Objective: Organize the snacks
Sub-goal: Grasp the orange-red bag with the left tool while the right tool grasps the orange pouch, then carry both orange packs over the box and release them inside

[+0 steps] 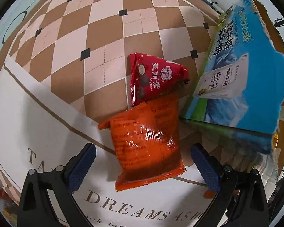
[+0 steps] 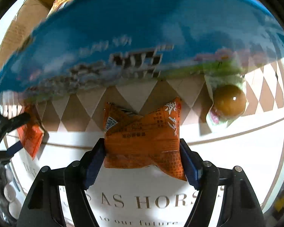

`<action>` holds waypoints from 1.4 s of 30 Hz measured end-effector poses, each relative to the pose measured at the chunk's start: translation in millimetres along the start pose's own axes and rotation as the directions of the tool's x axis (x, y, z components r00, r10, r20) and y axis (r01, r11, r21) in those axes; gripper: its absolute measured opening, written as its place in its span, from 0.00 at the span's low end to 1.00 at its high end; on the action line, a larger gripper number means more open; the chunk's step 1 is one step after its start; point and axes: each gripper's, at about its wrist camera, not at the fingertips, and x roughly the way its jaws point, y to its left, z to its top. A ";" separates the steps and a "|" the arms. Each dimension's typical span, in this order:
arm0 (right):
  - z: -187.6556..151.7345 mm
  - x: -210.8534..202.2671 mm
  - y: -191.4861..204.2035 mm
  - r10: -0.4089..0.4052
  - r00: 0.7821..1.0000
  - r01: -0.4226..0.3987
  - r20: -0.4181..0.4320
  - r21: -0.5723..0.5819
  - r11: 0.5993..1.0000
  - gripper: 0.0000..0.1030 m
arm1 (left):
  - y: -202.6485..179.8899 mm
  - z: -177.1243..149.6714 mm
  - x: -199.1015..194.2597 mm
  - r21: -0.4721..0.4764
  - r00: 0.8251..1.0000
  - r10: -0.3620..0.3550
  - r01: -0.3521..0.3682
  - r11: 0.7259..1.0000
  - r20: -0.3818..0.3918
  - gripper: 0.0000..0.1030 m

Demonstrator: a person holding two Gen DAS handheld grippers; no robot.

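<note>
An orange snack packet (image 1: 145, 145) lies flat on the cloth, overlapping a red triangular packet (image 1: 157, 77) beyond it. My left gripper (image 1: 143, 160) points down over it, open, with its blue pads (image 1: 83, 162) well clear of both sides. A second orange packet (image 2: 142, 141) sits between the pads of my right gripper (image 2: 143, 157). Both pads press its sides, and its top edge buckles. The first orange packet (image 2: 31, 138) shows at the left of the right wrist view, beside a dark finger of the left gripper.
A blue milk carton box (image 1: 236, 71), open-topped with torn edges, stands at the right and fills the top of the right wrist view (image 2: 142, 37). A round brown snack in a clear wrapper (image 2: 229, 100) lies by its corner. The checkered tablecloth (image 1: 104, 37) spreads beyond.
</note>
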 end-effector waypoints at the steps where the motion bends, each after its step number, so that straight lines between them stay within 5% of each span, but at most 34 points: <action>1: -3.4 0.4 0.5 0.001 1.000 -0.001 -0.007 -0.003 1.000 0.75 | 0.9 -0.8 0.7 0.005 1.000 0.007 -0.007 1.000 -0.001 1.00; 10: -27.6 6.3 -0.2 0.014 0.998 -0.014 -0.057 0.000 1.000 0.77 | 19.8 -3.9 -1.7 0.019 1.000 0.028 -0.028 0.999 -0.007 1.00; 16: -13.2 15.1 -21.2 0.053 0.996 -0.049 -0.075 0.057 0.997 0.82 | 6.1 10.0 5.1 0.073 1.000 0.024 -0.023 0.997 -0.012 0.99; 22: -9.6 17.9 -14.7 0.025 0.997 -0.022 -0.067 0.049 0.999 0.82 | 15.6 9.0 -2.4 0.071 0.999 0.036 -0.038 0.997 0.030 0.62; 25: -5.3 17.1 -10.0 0.017 0.998 -0.015 -0.054 0.037 0.999 0.77 | 20.1 8.3 -7.9 0.092 0.998 0.058 -0.060 0.994 0.031 0.56; 33: -34.3 15.0 17.7 -0.022 0.999 0.018 -0.038 -0.094 0.995 0.69 | 27.2 -50.4 -7.7 0.194 0.994 0.108 -0.106 0.975 0.005 0.52; 42: -81.1 2.0 7.4 0.048 0.998 -0.053 -0.049 -0.115 0.992 0.63 | 6.9 -96.4 -19.6 0.277 0.996 0.083 -0.075 0.958 -0.017 0.46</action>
